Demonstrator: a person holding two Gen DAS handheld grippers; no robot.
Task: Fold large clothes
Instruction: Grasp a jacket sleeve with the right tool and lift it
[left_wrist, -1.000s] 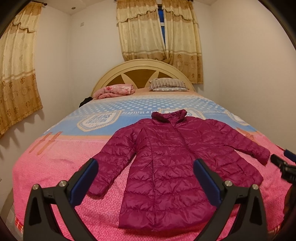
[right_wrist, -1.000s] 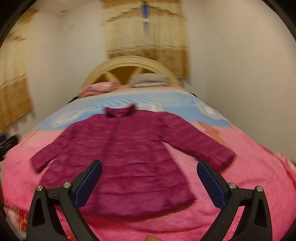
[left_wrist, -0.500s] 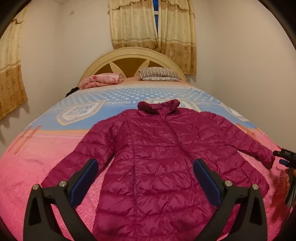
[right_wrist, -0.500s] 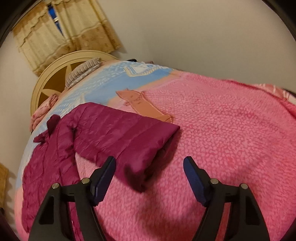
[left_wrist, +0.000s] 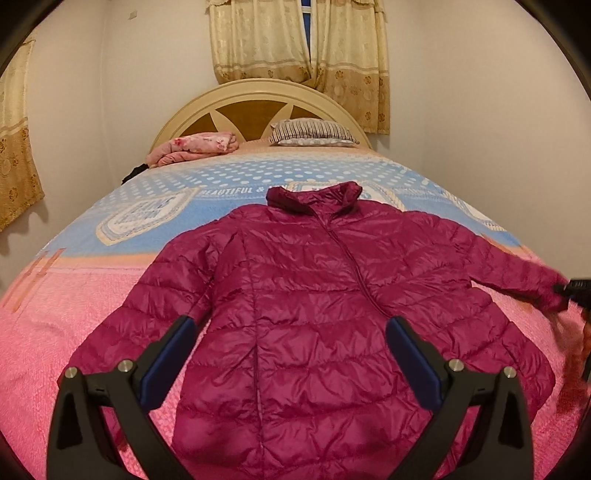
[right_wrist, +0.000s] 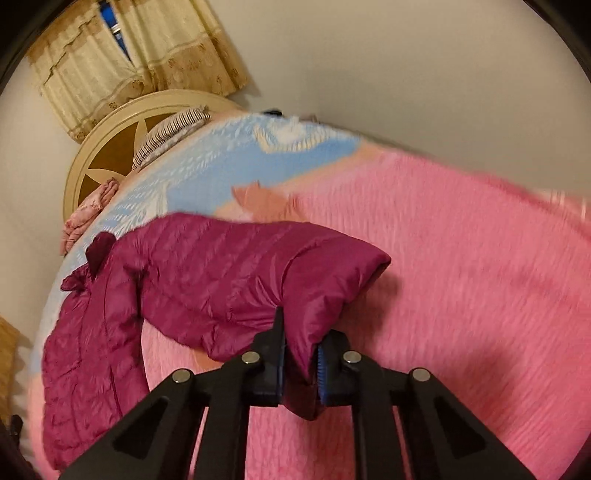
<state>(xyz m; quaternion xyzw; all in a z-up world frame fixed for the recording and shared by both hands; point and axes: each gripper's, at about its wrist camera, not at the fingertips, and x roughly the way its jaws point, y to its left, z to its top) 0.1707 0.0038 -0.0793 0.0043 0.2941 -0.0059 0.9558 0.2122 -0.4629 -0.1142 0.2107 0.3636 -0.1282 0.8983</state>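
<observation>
A magenta quilted puffer jacket lies front up on the bed, collar toward the headboard, sleeves spread. My left gripper is open and empty above the jacket's lower body. My right gripper is shut on the cuff end of the jacket's right sleeve and lifts it slightly off the pink blanket. In the left wrist view the right gripper shows at the far right edge, at that sleeve's end.
The bed has a pink and blue blanket, a striped pillow and a folded pink quilt at the cream headboard. Walls stand close on both sides; curtains hang behind.
My right gripper has closed on the sleeve cuff; it was open just before it half a second ago. My left gripper has moved closer over the jacket, still open.
</observation>
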